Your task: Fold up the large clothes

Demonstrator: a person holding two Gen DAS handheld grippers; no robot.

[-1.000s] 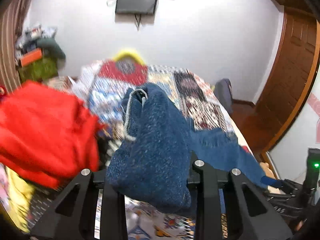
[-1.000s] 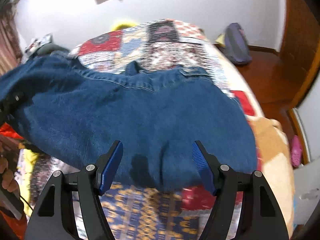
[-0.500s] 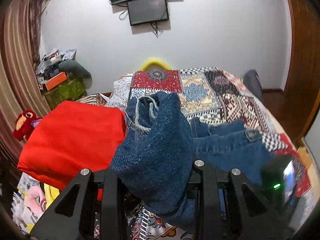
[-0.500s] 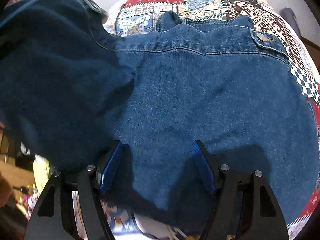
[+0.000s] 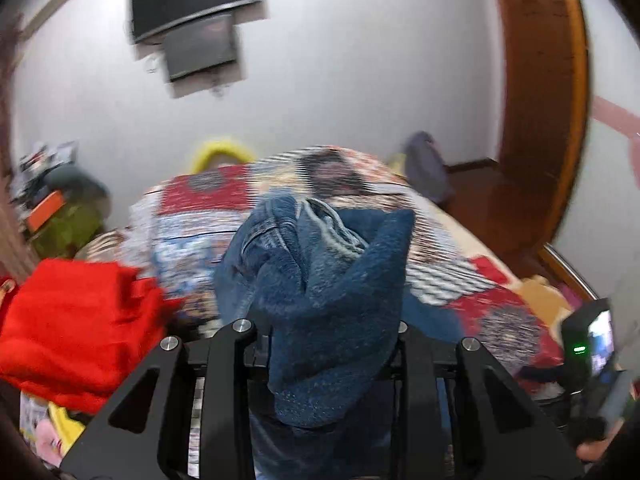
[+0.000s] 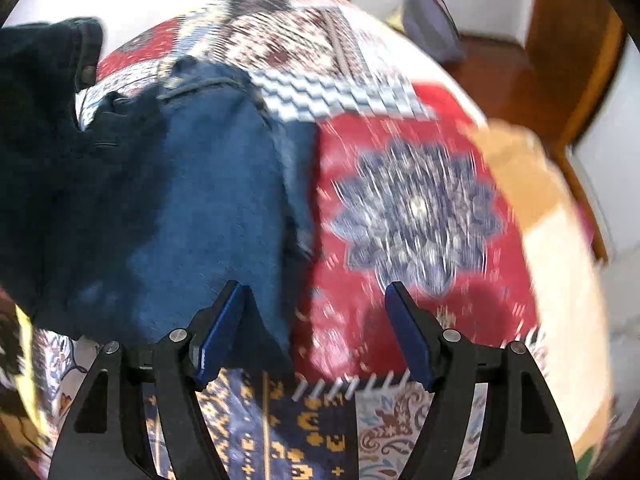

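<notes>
My left gripper (image 5: 326, 344) is shut on a bunched fold of the blue denim garment (image 5: 320, 280) and holds it up above the patchwork bedspread (image 5: 440, 264). In the right wrist view the same denim garment (image 6: 192, 200) lies spread on the left part of the bedspread (image 6: 416, 200), with a darker raised part at far left. My right gripper (image 6: 312, 332) is open and empty, its blue pads (image 6: 218, 334) just above the denim's near right edge.
A folded red garment (image 5: 76, 320) lies at the left of the bed. A phone with a green light (image 5: 588, 344) stands at the right. A grey bag (image 6: 432, 24) sits on the floor by the wooden door (image 5: 540, 120).
My right gripper has slid right, off the middle of the denim to its right edge. My left gripper has lifted and tilted with the denim still held. Both views are motion-blurred.
</notes>
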